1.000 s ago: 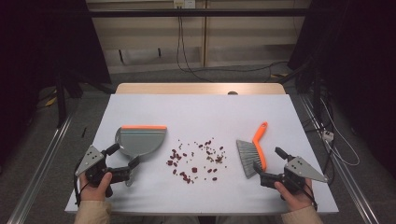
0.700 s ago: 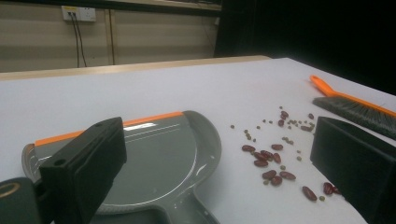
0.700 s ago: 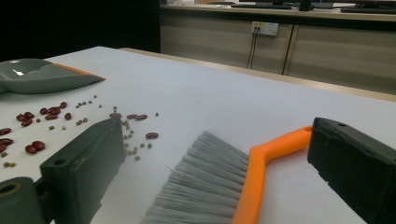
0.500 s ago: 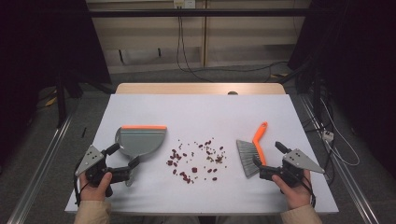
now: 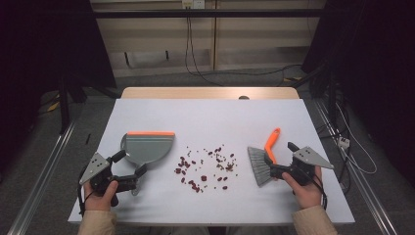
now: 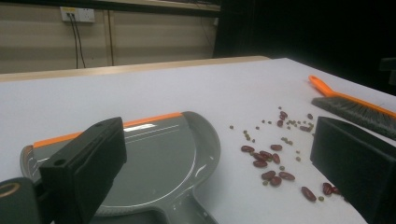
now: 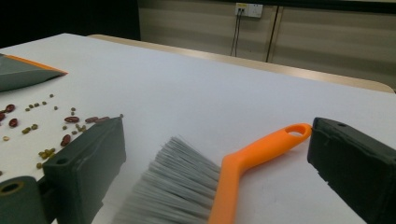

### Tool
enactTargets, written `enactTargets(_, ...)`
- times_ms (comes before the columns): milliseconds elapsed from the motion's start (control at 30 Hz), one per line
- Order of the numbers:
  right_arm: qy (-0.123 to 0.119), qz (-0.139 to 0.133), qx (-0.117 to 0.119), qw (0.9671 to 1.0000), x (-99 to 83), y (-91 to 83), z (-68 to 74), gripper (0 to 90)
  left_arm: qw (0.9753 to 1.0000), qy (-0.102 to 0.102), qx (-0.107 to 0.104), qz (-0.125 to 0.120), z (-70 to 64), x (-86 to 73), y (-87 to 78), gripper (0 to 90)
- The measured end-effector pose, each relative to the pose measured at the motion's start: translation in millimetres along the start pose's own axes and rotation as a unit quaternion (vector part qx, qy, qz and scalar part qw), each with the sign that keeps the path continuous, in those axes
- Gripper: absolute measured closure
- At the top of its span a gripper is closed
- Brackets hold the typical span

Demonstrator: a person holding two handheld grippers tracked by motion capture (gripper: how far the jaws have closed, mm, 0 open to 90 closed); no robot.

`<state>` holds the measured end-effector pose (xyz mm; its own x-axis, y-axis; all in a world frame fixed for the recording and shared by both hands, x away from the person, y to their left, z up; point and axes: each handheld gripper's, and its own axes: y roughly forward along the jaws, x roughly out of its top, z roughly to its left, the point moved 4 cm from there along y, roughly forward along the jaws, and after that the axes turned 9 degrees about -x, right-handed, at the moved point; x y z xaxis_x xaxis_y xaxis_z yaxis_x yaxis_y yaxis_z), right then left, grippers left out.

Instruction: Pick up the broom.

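No readable text, label, brand, number or sign anywhere. Nothing printed on the dustpan (image 5: 148, 148) between the left gripper (image 5: 130, 169)'s fingers, nor on the brush (image 5: 265, 156) between the right gripper (image 5: 280, 159)'s fingers. Wall socket (image 6: 77, 14) far beyond the fingers, with a small yellow mark, too small to read.

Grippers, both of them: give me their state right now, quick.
Left gripper: open, jaws either side of the dustpan handle, holding nothing.
Right gripper: open, jaws astride the brush, not clamped.
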<state>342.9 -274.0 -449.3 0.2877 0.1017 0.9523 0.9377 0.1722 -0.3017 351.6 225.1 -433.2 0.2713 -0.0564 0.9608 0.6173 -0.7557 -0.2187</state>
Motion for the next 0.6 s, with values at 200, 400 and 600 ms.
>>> enactTargets(200, -0.005, 0.013, -0.01, 0.9998, 0.7, 12.1, -1.9, 4.3, 1.0, -0.002, 0.0, 0.0, 0.7, -0.4, 0.1, 3.3)
enactTargets(400, 0.003, 0.029, -0.023, 0.9993, 2.7, 23.6, -6.1, 4.3, 1.0, -0.003, 0.0, 0.0, 1.0, -0.6, 0.0, 3.4)
enactTargets(600, 0.015, 0.049, -0.034, 0.9981, 4.5, 33.6, -11.7, 4.7, 1.0, -0.002, -0.001, 0.001, 1.1, -0.8, 0.3, 3.3)
